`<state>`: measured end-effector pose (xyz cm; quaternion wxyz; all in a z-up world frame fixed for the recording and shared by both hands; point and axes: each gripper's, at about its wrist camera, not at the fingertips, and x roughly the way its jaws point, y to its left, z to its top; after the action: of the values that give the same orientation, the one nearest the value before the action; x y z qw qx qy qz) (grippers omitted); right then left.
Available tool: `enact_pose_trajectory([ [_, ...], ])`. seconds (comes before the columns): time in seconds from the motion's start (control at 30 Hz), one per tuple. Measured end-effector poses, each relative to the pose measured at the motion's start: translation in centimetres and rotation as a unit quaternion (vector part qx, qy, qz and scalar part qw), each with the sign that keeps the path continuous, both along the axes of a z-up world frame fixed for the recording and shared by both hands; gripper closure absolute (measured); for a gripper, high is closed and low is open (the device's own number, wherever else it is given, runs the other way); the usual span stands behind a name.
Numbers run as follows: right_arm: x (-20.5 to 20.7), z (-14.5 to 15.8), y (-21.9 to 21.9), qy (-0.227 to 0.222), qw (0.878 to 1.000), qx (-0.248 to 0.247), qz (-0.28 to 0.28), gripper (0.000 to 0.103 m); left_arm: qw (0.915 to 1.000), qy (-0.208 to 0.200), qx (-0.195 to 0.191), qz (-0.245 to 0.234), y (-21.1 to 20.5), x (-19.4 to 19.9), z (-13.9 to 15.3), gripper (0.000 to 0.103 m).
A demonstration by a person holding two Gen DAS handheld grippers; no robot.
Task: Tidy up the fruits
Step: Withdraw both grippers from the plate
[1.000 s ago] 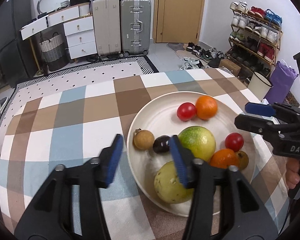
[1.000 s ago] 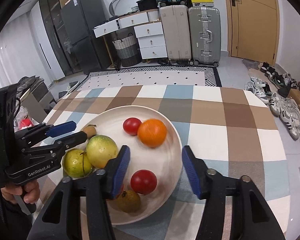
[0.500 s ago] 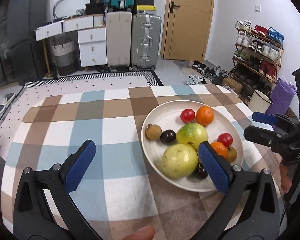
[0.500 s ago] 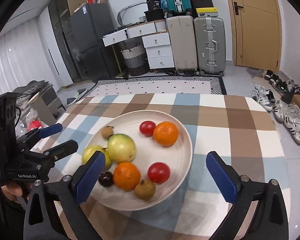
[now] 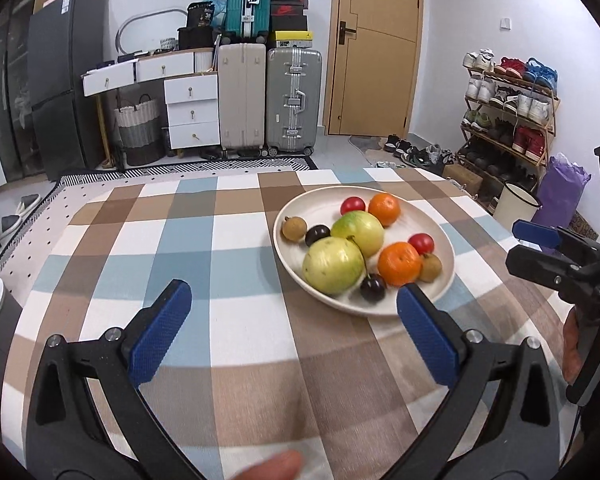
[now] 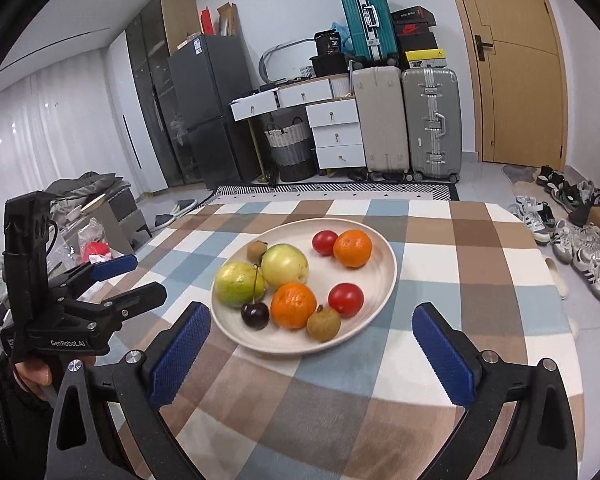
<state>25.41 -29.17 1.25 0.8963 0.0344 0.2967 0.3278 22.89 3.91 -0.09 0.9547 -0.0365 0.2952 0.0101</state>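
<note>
Two grippers, jaws wide apart, nothing between them: left gripper (image 5: 292,332) and right gripper (image 6: 312,344) both over checked tablecloth (image 5: 236,240), short of plate (image 6: 384,280). Fruits all on plate: two oranges, two tomatoes, two green fruits, cherries, small brown fruits. Writing: "GenRobot.AI" on left gripper body, "DAS" partly readable on right gripper body, "36" on black bag (image 6: 332,46).
</note>
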Motion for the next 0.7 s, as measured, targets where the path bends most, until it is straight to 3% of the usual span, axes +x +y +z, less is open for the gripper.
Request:
enact_pose_trajectory([
  [0.33,-3.4,0.1,-0.8,-0.03,1.0,0.006,-0.001,0.0,0.9996,-0.021,-0.017,-0.007,-1.8,-2.6,-0.3,0.0],
  [0.7,-3.9,0.0,0.2,-0.048,0.999,-0.003,0.005,0.0,0.9986,-0.043,-0.026,-0.012,-2.0,-3.2,-0.6,0.0],
])
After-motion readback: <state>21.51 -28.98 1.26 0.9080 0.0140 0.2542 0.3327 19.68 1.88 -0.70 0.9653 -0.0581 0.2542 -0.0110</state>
